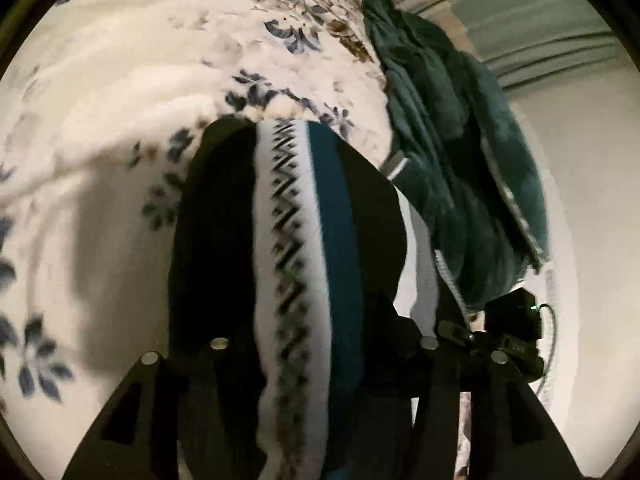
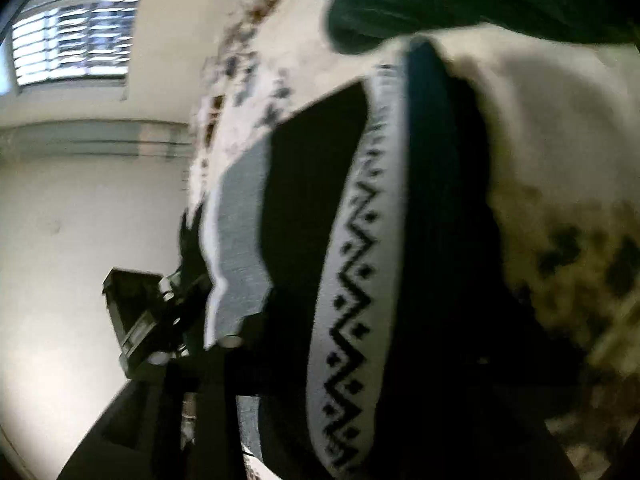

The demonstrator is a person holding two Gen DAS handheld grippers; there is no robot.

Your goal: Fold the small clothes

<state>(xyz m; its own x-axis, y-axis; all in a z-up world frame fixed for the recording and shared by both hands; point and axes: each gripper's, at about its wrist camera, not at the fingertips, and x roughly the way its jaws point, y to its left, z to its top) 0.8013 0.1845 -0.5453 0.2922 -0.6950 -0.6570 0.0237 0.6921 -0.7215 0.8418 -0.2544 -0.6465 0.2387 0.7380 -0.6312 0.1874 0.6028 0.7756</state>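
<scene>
Knit garment: one black, white and teal zigzag-patterned piece [image 1: 296,240], we count.
Left gripper [image 1: 316,344]: angled downward; grip unclear to us.
Right gripper [image 2: 352,344]: angled downward; likewise unclear.
Bedding: one floral white blanket [image 1: 120,80].

a floral bedspread [image 1: 168,60], a dark green blanket [image 1: 452,168], a slatted window [image 2: 72,44].

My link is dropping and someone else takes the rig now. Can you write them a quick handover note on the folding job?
Left gripper: the zigzag-striped garment is draped across its fingers; grip unclear.
Right gripper: same garment across it; grip unclear, view blurred.
Things: the garment spans both grippers over the floral bedspread, with a dark green blanket beside it.
Done: no finished fold shows.
Left: probably lay it down, fold it and set it aside.
</scene>
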